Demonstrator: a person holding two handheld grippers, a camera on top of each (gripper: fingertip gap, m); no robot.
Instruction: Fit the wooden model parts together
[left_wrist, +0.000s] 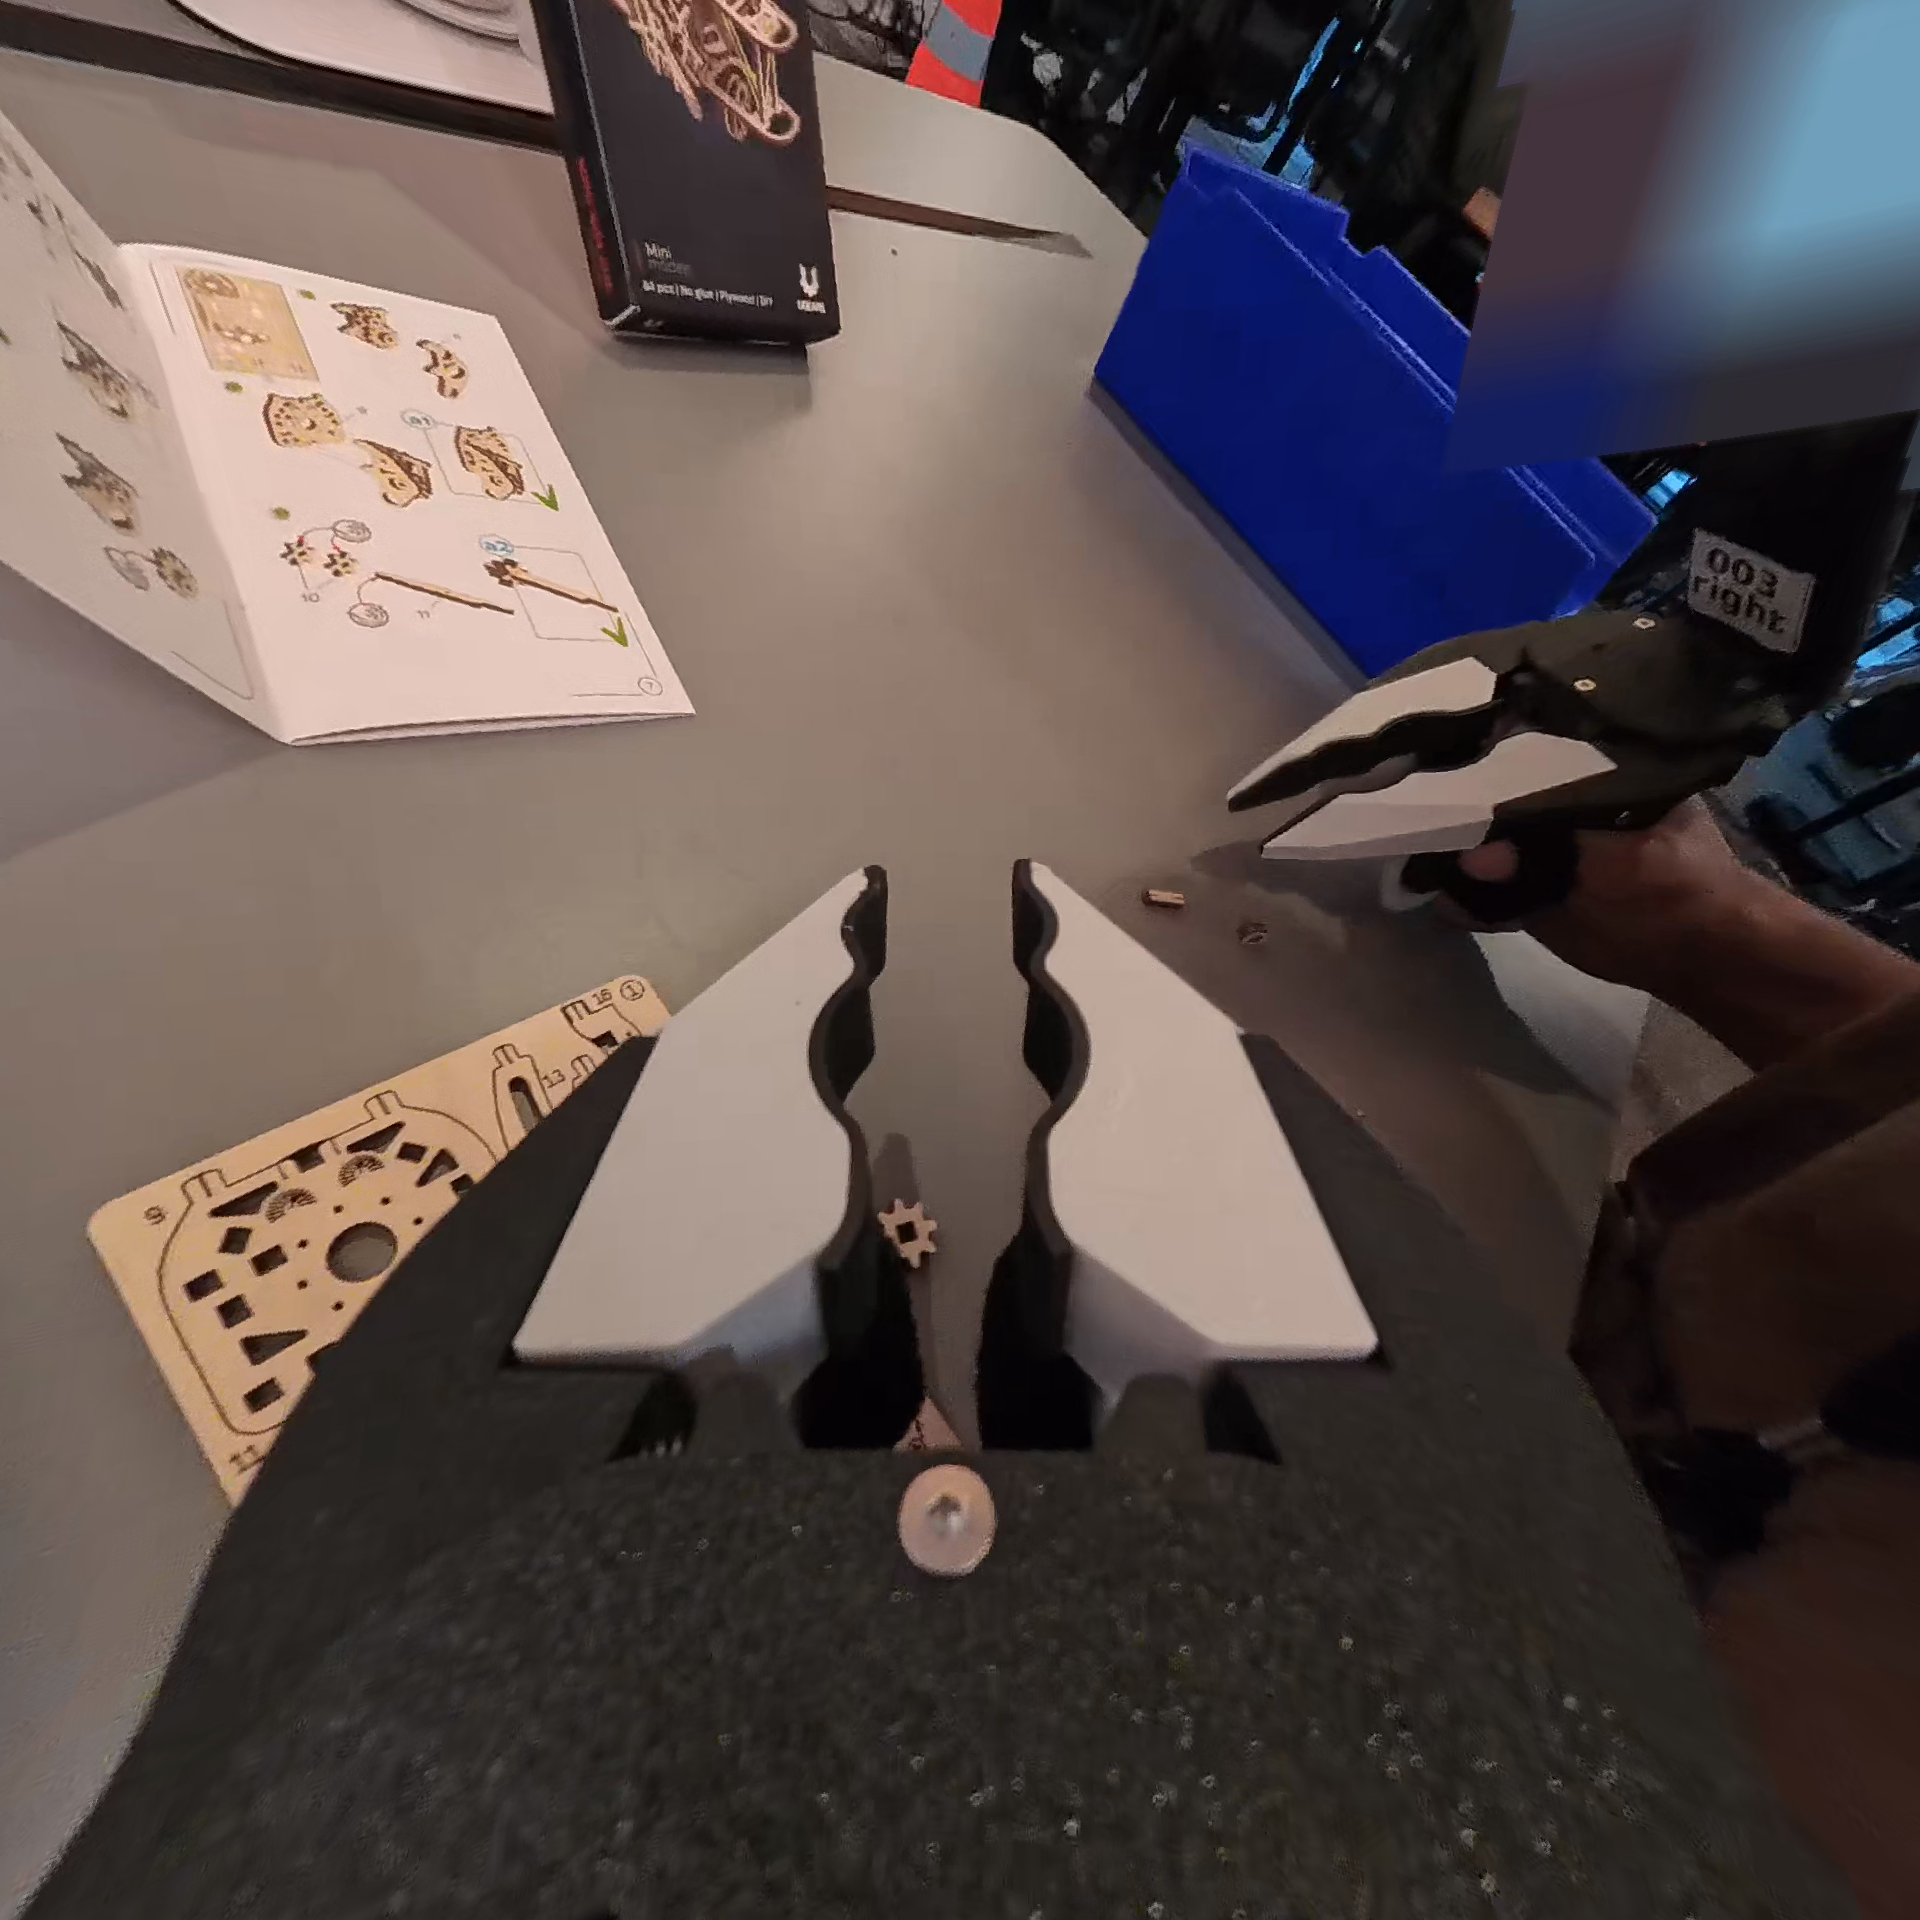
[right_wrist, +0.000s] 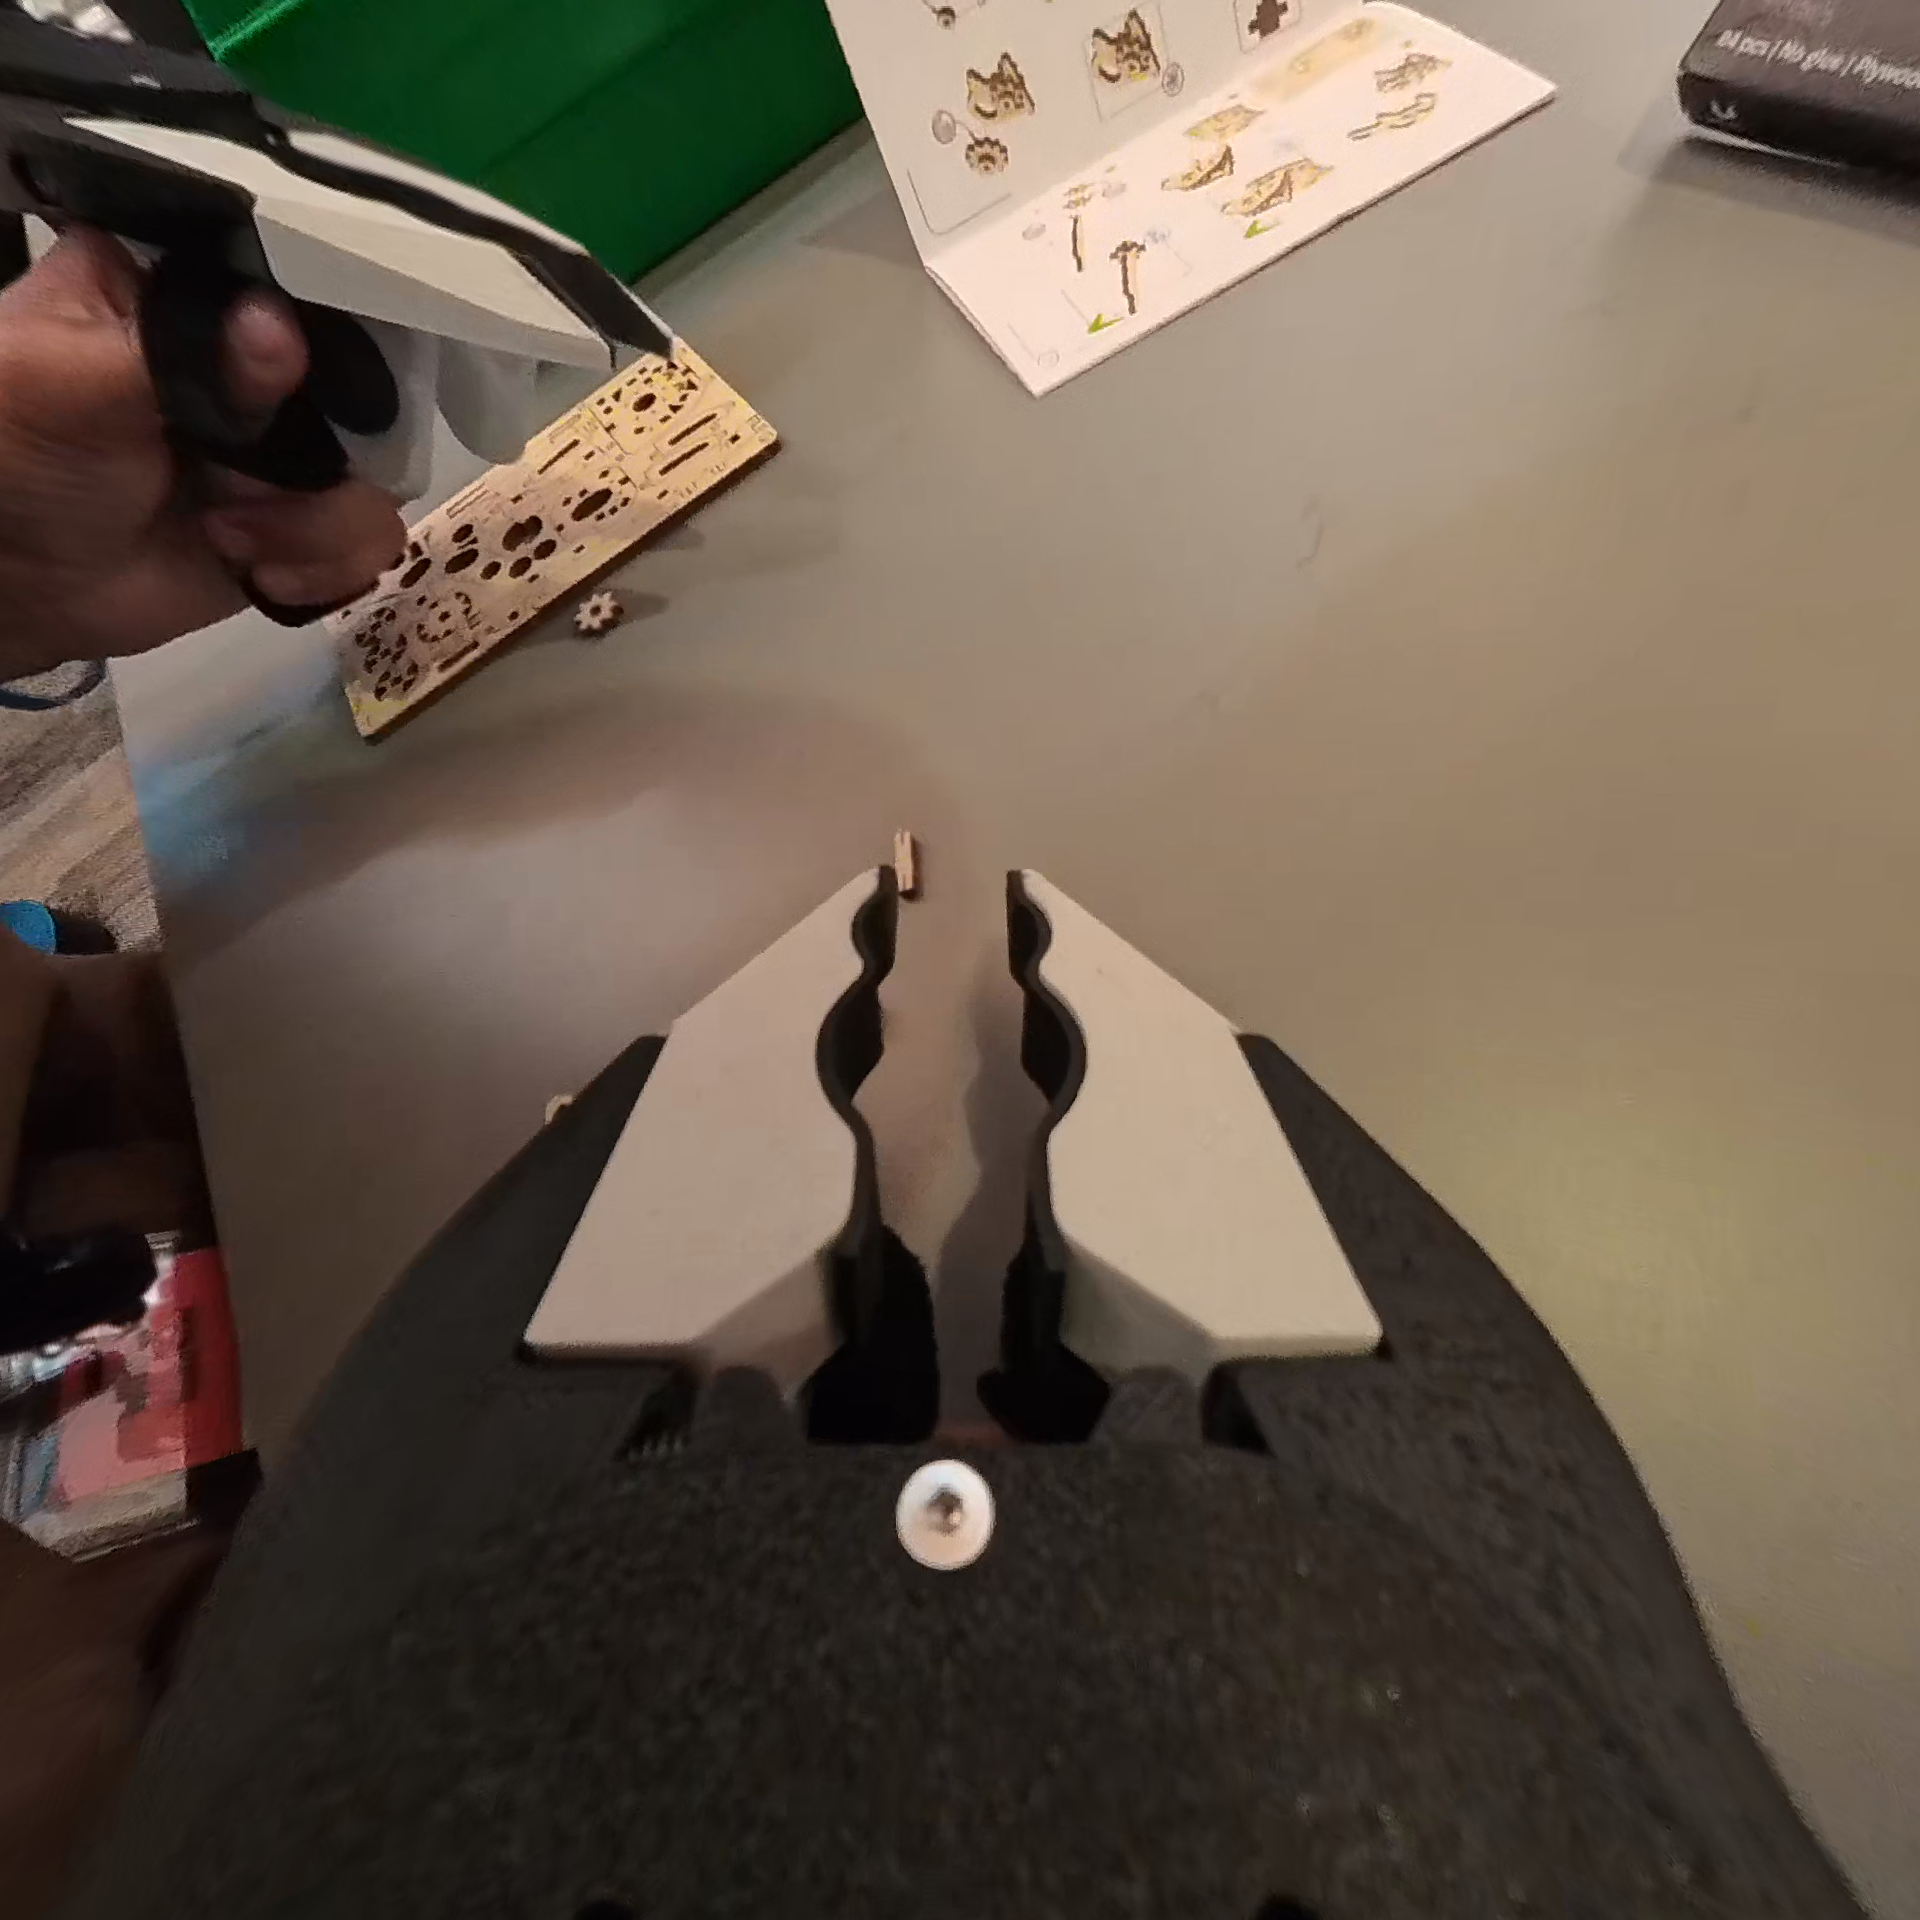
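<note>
Both empty and parted: left gripper (left_wrist: 948, 883) poised above small wooden gear (left_wrist: 907, 1232) lying between its fingers, right gripper (right_wrist: 951, 883) lined up on short wooden peg (right_wrist: 907, 860) just past its left fingertip, presumably for pickup.

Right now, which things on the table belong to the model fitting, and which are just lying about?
Job:
wooden gear
small wooden peg
plywood parts sheet
instruction booklet
left tongs
right tongs

Lying about:
black kit box
blue bin
green bin
</note>
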